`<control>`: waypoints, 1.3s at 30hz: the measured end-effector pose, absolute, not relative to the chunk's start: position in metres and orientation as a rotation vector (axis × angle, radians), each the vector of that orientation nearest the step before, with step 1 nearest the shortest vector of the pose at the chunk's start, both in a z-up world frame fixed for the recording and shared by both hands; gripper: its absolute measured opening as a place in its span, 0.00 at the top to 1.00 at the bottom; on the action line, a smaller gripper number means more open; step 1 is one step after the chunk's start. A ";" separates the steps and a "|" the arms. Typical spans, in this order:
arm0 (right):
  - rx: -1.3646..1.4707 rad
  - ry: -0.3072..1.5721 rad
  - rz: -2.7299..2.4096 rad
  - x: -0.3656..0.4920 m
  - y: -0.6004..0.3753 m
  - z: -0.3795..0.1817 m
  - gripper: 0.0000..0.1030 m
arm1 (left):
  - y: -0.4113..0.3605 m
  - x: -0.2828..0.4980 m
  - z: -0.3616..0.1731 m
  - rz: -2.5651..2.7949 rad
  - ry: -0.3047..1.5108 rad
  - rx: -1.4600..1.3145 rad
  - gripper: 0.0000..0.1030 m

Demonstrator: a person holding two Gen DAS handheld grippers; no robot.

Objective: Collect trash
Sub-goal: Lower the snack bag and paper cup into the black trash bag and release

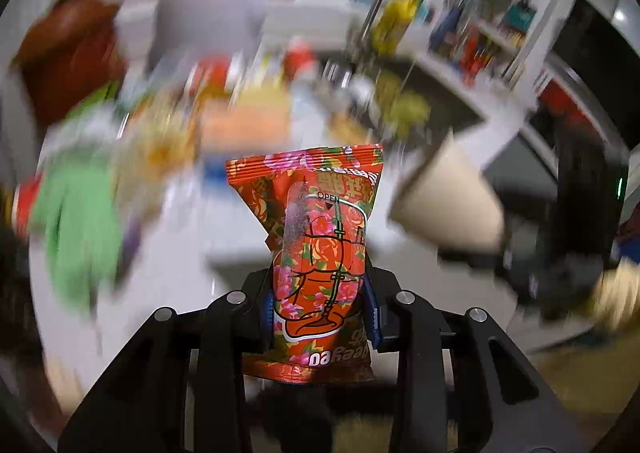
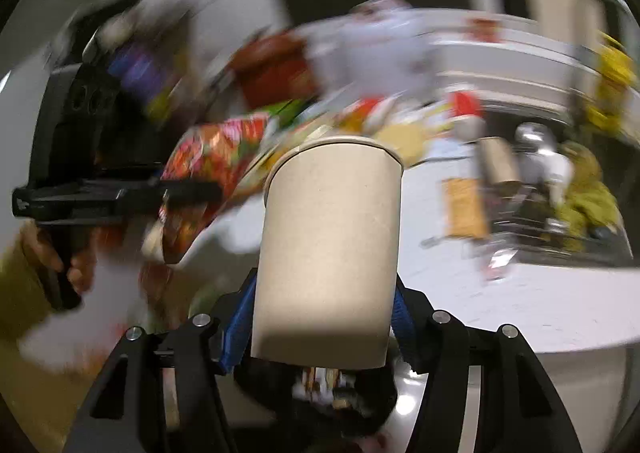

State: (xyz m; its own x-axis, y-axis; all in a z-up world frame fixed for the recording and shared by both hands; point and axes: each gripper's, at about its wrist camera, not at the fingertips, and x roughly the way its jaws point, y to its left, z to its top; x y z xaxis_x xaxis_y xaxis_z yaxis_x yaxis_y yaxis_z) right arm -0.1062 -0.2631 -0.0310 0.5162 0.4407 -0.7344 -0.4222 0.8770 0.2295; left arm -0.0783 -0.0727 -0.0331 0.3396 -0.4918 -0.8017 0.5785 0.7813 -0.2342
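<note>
My left gripper (image 1: 318, 305) is shut on a red snack packet (image 1: 320, 253) with a flower print, held upright above the white counter (image 1: 160, 285). The packet also shows in the right wrist view (image 2: 212, 169), at the left with the left gripper. My right gripper (image 2: 324, 317) is shut on a beige paper cup (image 2: 328, 253), held upright. The cup also shows in the left wrist view (image 1: 448, 205), to the right of the packet. Both views are blurred by motion.
Blurred wrappers and packets lie across the counter, among them a green one (image 1: 80, 221) and a brown bag (image 1: 68, 53). A sink (image 1: 436, 101) with a tall faucet sits at the back right. Shelves with small items stand behind it.
</note>
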 end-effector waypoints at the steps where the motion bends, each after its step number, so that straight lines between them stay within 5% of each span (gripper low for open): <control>1: -0.020 0.917 0.566 -0.111 -0.247 -0.037 0.43 | -0.063 -0.087 -0.043 -0.675 1.044 0.100 0.69; 8: -0.142 1.147 0.697 -0.121 -0.177 -0.125 0.43 | 0.006 -0.139 -0.177 -0.458 1.312 0.034 0.69; 17: -0.198 1.447 0.527 -0.104 -0.140 -0.328 0.43 | 0.019 -0.115 -0.376 -0.297 1.496 -0.064 0.67; 18: -0.195 1.459 0.509 -0.100 -0.138 -0.341 0.42 | 0.019 -0.110 -0.392 -0.280 1.517 -0.070 0.63; 20: -0.210 1.509 0.455 -0.092 -0.133 -0.376 0.36 | 0.022 -0.101 -0.423 -0.222 1.585 -0.080 0.33; 21: -0.219 1.523 0.432 -0.089 -0.131 -0.386 0.25 | 0.025 -0.100 -0.432 -0.205 1.608 -0.093 0.29; 24: -0.223 1.555 0.379 -0.080 -0.129 -0.407 0.17 | 0.038 -0.090 -0.445 -0.174 1.654 -0.116 0.28; 31: -0.165 1.505 0.330 -0.080 -0.143 -0.364 0.17 | 0.050 -0.101 -0.402 -0.214 1.598 -0.058 0.26; 35: -0.092 1.401 0.448 -0.091 -0.150 -0.280 0.17 | 0.048 -0.114 -0.338 -0.304 1.474 -0.006 0.25; 37: -0.057 1.303 0.541 -0.097 -0.149 -0.216 0.15 | 0.043 -0.123 -0.298 -0.335 1.399 0.048 0.16; 39: -0.026 1.163 0.605 -0.100 -0.149 -0.152 0.06 | 0.041 -0.131 -0.263 -0.362 1.323 0.075 0.15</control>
